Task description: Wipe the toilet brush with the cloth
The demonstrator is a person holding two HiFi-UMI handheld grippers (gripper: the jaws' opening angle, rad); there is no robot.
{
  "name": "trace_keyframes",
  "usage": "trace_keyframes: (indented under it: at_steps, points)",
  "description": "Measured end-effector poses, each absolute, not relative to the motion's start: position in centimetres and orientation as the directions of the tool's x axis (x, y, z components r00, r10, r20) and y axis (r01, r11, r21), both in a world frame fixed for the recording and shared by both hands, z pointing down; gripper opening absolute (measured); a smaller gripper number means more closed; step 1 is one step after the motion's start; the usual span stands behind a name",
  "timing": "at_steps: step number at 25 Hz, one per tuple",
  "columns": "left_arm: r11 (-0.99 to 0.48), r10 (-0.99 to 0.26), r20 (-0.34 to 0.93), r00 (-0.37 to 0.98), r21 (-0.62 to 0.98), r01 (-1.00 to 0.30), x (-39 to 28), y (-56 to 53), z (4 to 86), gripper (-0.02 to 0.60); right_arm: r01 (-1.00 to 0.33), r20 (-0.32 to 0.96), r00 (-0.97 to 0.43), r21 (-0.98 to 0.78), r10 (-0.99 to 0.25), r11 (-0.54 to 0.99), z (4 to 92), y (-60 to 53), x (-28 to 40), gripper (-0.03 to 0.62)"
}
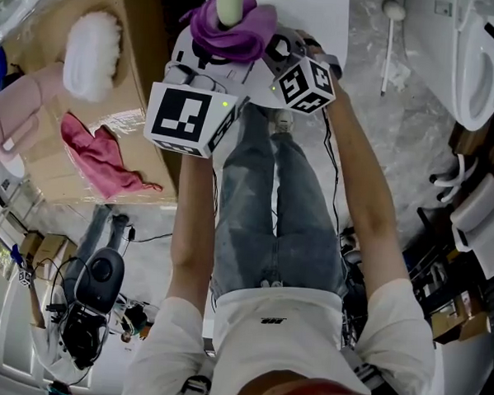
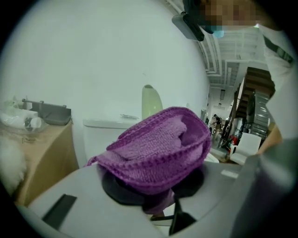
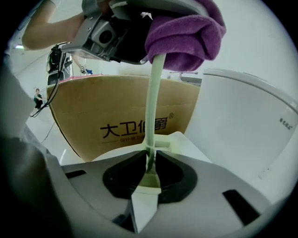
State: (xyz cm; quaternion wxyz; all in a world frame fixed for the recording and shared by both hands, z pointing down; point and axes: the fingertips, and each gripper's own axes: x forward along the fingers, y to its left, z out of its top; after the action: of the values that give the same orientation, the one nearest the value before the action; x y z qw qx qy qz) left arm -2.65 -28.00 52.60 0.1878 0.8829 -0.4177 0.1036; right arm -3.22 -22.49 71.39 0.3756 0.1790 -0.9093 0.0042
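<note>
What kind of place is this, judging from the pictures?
Probably a bathroom-fixture storeroom or showroom, not a home bathroom: a white ceramic toilet stands on a grey marbled floor, with a brown printed cardboard box nearby.

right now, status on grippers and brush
Right gripper shut on toilet brush handle, low. Left gripper shut on cloth, wrapped round handle top. Cardboard box, toilet behind.

Purple knitted cloth (image 1: 231,31) sits between left gripper (image 2: 153,188) jaws, wrapped round upper end of pale green plastic brush handle (image 3: 153,107). Right gripper (image 3: 149,160) clamps the same handle lower down. Brown cardboard box (image 1: 145,18) stands to left, carrying pink rag (image 1: 100,160) and white fluffy duster (image 1: 92,52); white ceramic toilet (image 1: 477,64) to right.
</note>
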Motion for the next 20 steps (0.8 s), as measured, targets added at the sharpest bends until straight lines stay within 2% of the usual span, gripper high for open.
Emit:
trace_keyframes:
  at_steps: [9, 18, 20]
  points:
    - [-0.560, -0.736, 0.286, 0.613, 0.250, -0.790, -3.6, -28.1, 49.0, 0.172, -0.330, 0.682, -0.656, 0.127, -0.324, 0.935, 71.4, -22.5, -3.3, 0.061]
    - [-0.523, -0.773, 0.269, 0.574, 0.240, -0.818, -5.1, -25.5, 47.4, 0.178, -0.342, 0.689, -0.647, 0.121, -0.327, 0.932, 71.3, -22.4, -3.2, 0.063]
    - [-0.512, -0.779, 0.277, 0.563, 0.237, -0.825, -5.5, -24.7, 47.3, 0.163, -0.352, 0.691, -0.645, 0.112, -0.327, 0.929, 71.3, -22.3, -3.2, 0.064]
